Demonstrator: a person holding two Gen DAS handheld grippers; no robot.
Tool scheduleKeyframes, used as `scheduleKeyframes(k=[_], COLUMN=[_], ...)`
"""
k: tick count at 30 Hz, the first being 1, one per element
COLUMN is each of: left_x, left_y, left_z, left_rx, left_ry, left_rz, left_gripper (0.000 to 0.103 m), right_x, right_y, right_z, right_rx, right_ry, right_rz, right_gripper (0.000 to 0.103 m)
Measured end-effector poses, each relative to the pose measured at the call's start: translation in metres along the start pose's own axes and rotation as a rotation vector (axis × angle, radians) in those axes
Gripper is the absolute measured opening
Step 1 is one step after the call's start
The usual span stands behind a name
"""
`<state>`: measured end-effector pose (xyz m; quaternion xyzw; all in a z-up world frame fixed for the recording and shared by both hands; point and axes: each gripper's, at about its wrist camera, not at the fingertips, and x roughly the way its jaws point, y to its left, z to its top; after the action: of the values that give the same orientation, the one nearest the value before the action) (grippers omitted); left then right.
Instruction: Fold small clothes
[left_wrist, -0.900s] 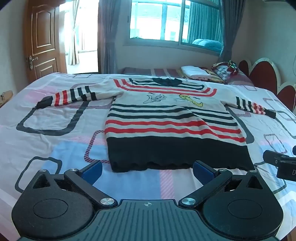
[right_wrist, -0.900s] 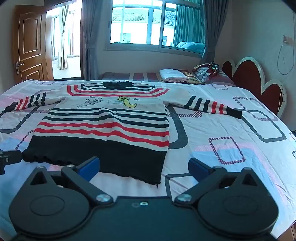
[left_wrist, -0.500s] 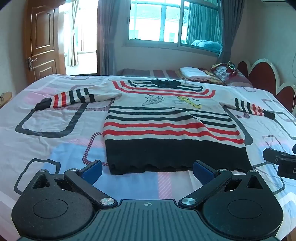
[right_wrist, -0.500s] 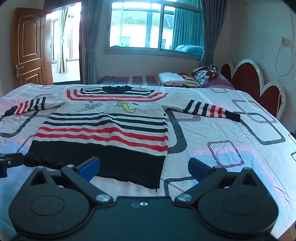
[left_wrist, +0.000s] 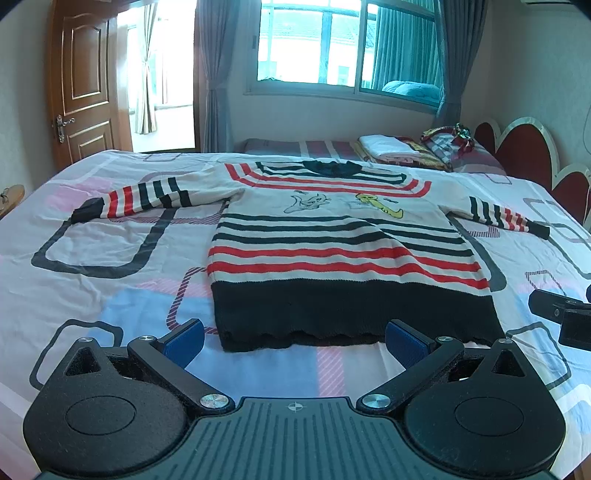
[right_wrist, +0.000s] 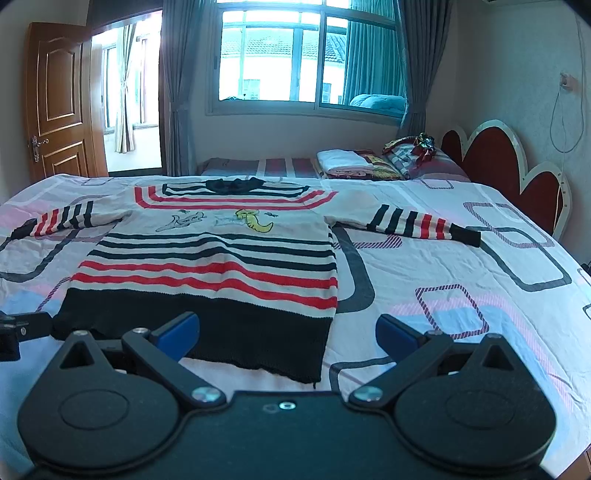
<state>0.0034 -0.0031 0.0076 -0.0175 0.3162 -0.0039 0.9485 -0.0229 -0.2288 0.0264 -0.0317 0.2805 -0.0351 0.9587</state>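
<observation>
Here's the bed (left_wrist: 92, 251), wide across both views, its sheet printed with grey, pink and blue rounded rectangles, and a scalloped red headboard (right_wrist: 509, 162) along the right side. Spread flat on that sheet, hem nearest the cameras and collar toward the window (right_wrist: 306, 55), lies the striped sweater (left_wrist: 332, 251): cream body, red and dark bands, a broad black hem, small cartoon figures on the chest. Both sleeves are out wide, the one sleeve (left_wrist: 136, 195) reaching toward the brown door (left_wrist: 85, 85), the other sleeve (right_wrist: 424, 223) stretched toward the headboard. Beyond the collar, a stack of folded laundry (right_wrist: 354, 162) sits at the far edge of the bed. Now the left tongs (left_wrist: 295, 338): spread wide, blue pads apart, holding nothing, poised just short of the black hem at its left-hand portion. The right tongs (right_wrist: 288, 332) are likewise spread wide and empty-handed, low over the hem's right corner, their left pad in front of the black band, their right pad over bare sheet. Each pair shows at the edge of the other's view.
</observation>
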Motion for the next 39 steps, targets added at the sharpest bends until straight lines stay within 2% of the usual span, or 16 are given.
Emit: scheduleKeyframes(k=[39], left_x=[0.0021], left_y=[-0.0005], left_z=[0.0006], left_rx=[-0.005], left_ry=[-0.003], left_rz=[0.01], left_gripper=[0.103], right_x=[0.002], right_y=[0.0038], right_z=[0.0023], right_rx=[0.002], right_ry=[-0.006], right_rz=[0.008], right_gripper=[0.102])
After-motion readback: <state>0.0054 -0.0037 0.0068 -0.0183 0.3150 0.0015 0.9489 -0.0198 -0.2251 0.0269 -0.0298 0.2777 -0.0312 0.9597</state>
